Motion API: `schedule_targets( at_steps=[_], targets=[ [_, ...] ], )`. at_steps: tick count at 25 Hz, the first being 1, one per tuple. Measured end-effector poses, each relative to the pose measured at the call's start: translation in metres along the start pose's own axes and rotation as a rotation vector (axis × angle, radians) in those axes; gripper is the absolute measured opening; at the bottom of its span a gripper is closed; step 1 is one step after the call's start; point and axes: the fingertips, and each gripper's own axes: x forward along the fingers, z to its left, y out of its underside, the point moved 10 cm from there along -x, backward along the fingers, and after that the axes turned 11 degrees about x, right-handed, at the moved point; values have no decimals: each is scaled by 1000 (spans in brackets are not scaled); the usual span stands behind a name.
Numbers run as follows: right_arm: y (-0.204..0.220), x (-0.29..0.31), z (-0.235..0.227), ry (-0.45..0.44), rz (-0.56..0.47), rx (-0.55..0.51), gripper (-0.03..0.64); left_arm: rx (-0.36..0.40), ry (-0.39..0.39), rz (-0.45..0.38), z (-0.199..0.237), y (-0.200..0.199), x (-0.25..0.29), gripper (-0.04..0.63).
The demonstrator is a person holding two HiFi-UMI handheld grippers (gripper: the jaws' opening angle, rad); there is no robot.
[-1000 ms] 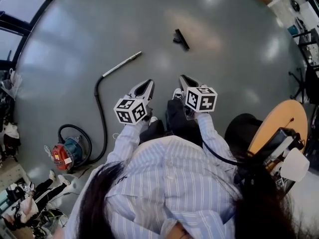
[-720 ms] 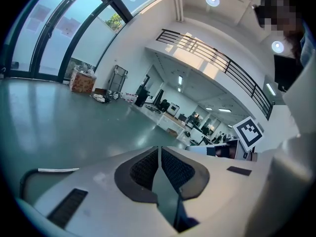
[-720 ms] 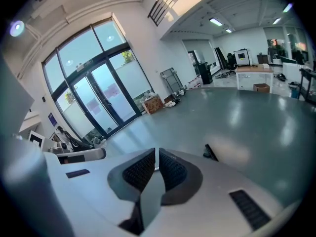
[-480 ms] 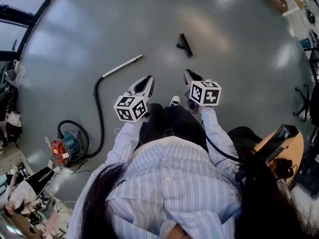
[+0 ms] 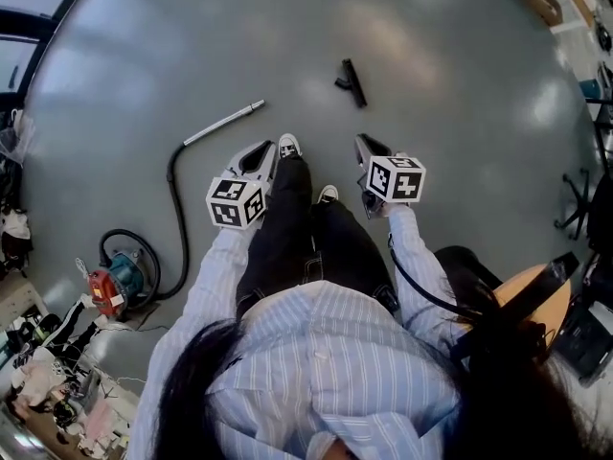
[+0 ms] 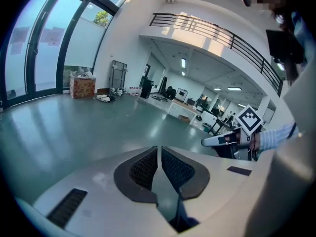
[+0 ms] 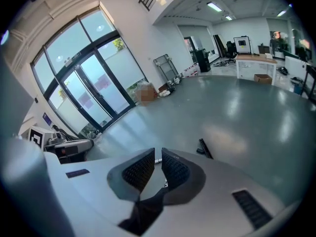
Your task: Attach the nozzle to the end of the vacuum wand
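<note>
1. While you stand on the grey floor (image 5: 431, 56), you hold both hand-held grippers out in front of you. They angle downward, one on each side of your legs.
2. Your left hand-held gripper (image 5: 265, 149) has its jaws pressed together, and nothing sits between the pads.
3. Your right hand-held gripper (image 5: 362, 143) is narrow, with only a thin slit between the pads, and it holds nothing.
4. The black nozzle (image 5: 351, 81) lies on the floor ahead of your right hand-held gripper. It is clear of the gripper and well apart from the wand.
5. The vacuum wand (image 5: 225, 123) lies flat on the floor ahead and to the left of your left hand-held gripper. Its free metal end is the end nearer the nozzle.
6. The wand's other end joins a dark hose (image 5: 175, 199). The hose curves back to the red and blue vacuum cleaner (image 5: 120, 281) on the floor at your left.
7. Neither hand-held gripper touches the nozzle or the wand.
</note>
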Motion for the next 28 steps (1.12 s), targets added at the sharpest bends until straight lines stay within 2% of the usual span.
schedule_targets(
  at_steps=[2, 5, 11, 13, 17, 20, 28],
  targets=[
    [-4, 24, -14, 17, 0, -7, 31, 15, 8, 26, 22, 11, 22, 8],
    [-3, 72, -42, 61, 5, -9, 31, -2, 16, 43, 61, 33, 55, 8],
    [16, 195, -107, 114, 47, -29, 31, -21, 6, 77, 151, 103, 135, 8],
    [22, 234, -135, 117, 57, -38, 32, -6, -3, 87, 174, 126, 168, 8],
    [48, 305, -192, 149, 66, -19, 32, 110, -41, 127, 215, 175, 225, 8],
    [69, 354, -231, 164, 89, -21, 50, 66, -64, 139, 251, 219, 258, 8],
    [105, 475, -308, 180, 118, -190, 136, 71, -93, 206, 325, 351, 327, 13]
  ],
)
